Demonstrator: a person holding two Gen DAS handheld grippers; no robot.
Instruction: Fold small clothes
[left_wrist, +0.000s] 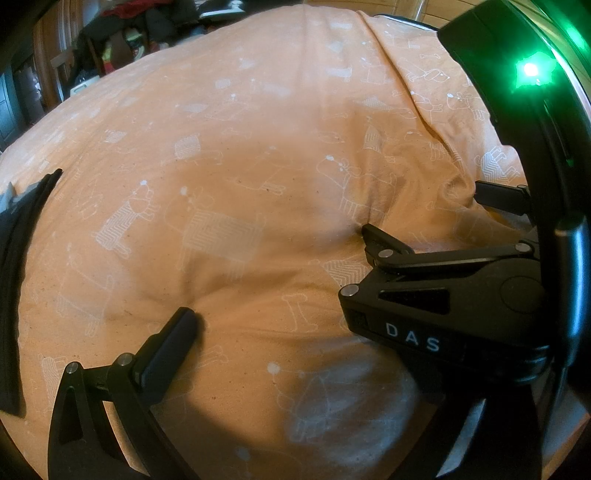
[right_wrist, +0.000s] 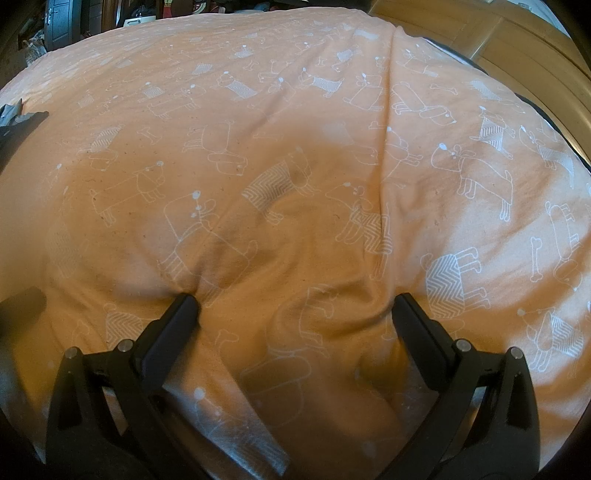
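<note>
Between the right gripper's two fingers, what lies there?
Only the orange dog-print fabric, bunched into soft folds; the right gripper is open and pressing into it, seen in the right wrist view. No separate garment shows there.

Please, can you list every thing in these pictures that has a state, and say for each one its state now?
Orange dog-print cloth: spread out, wrinkled, not folded.
Right gripper: open, fingers pressing into the cloth.
Left gripper: open as far as seen; its one visible finger rests on the cloth.
Dark garment: lying at the left edge, untouched.
Green light: on.
</note>
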